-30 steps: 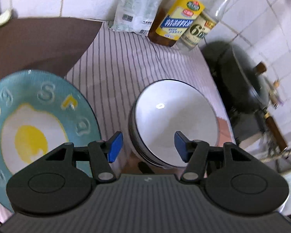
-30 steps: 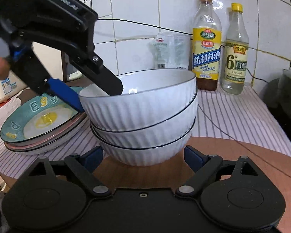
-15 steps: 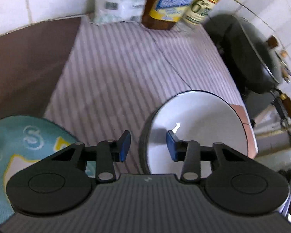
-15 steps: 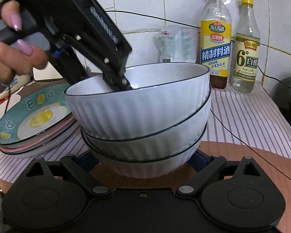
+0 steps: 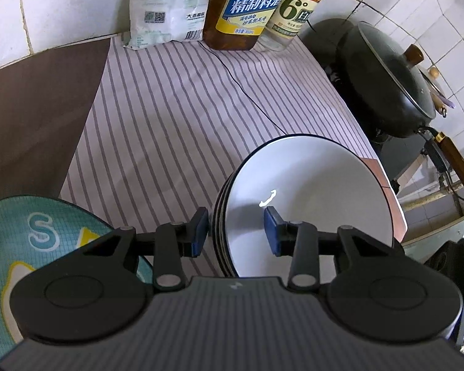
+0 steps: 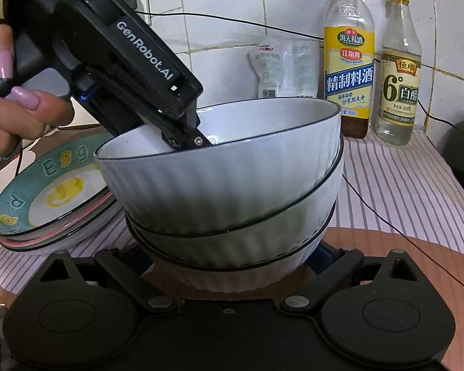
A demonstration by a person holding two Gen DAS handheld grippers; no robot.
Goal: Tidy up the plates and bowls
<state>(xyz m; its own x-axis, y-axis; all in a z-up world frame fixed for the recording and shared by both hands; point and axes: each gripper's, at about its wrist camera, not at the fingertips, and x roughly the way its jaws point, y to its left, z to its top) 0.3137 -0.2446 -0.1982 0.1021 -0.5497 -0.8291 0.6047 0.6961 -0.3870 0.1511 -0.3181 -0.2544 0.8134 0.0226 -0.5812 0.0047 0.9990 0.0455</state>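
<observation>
Three white ribbed bowls sit nested on a wooden board; the top bowl is tilted. My left gripper straddles the stack's left rim, one pad inside the top bowl and one outside, jaws narrowed with a gap still showing. It also shows in the right wrist view, reaching into the top bowl. My right gripper is open around the bottom bowl's base, fingertips hidden behind it. A stack of plates topped by a teal egg plate lies to the left, also seen in the left wrist view.
A cooking-wine bottle, a vinegar bottle and a white pouch stand at the tiled wall. A lidded dark wok sits to the right. A thin black cable crosses the striped cloth.
My left gripper has dropped over the bowl rim and narrowed its jaws around it. The top bowl has tilted. My right gripper has moved in close around the bottom bowl.
</observation>
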